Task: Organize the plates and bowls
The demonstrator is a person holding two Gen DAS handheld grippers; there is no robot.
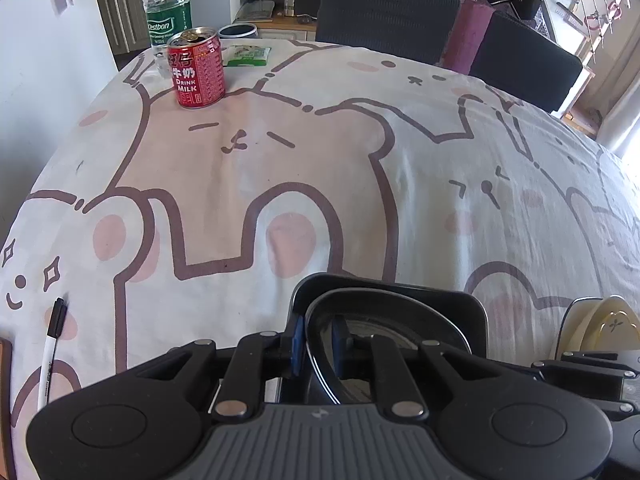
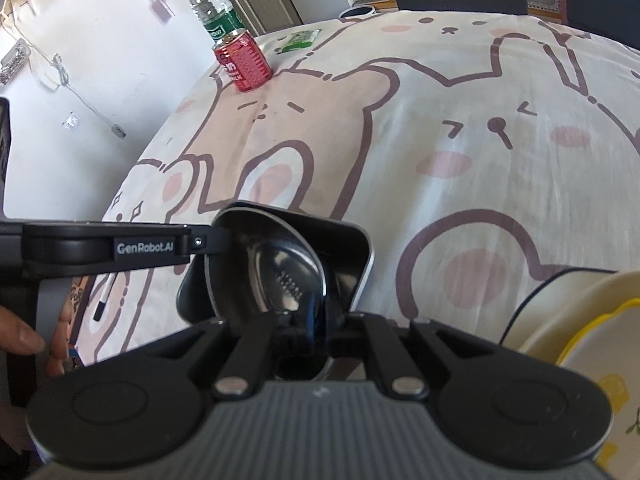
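Observation:
A black bowl [image 1: 400, 320] rests in a black square plate [image 1: 472, 308] at the table's near edge. My left gripper [image 1: 318, 344] is shut on the black bowl's rim, blue pads either side of it. In the right wrist view the same bowl [image 2: 276, 268] sits tilted in the square plate [image 2: 352, 248]. My right gripper [image 2: 316, 320] is shut on the bowl's near rim. The left gripper's finger [image 2: 208, 240] grips the bowl's far left rim. A cream bowl with a yellow rim [image 2: 580, 340] stands at the right; it also shows in the left wrist view [image 1: 608, 324].
A red milk can [image 1: 196, 72], a water bottle [image 1: 166, 4] and a green packet [image 1: 246, 56] stand at the far left of the bear-print tablecloth [image 1: 360, 160]. A marker pen [image 1: 52, 344] lies near the left edge. Dark chairs [image 1: 384, 8] stand behind the table.

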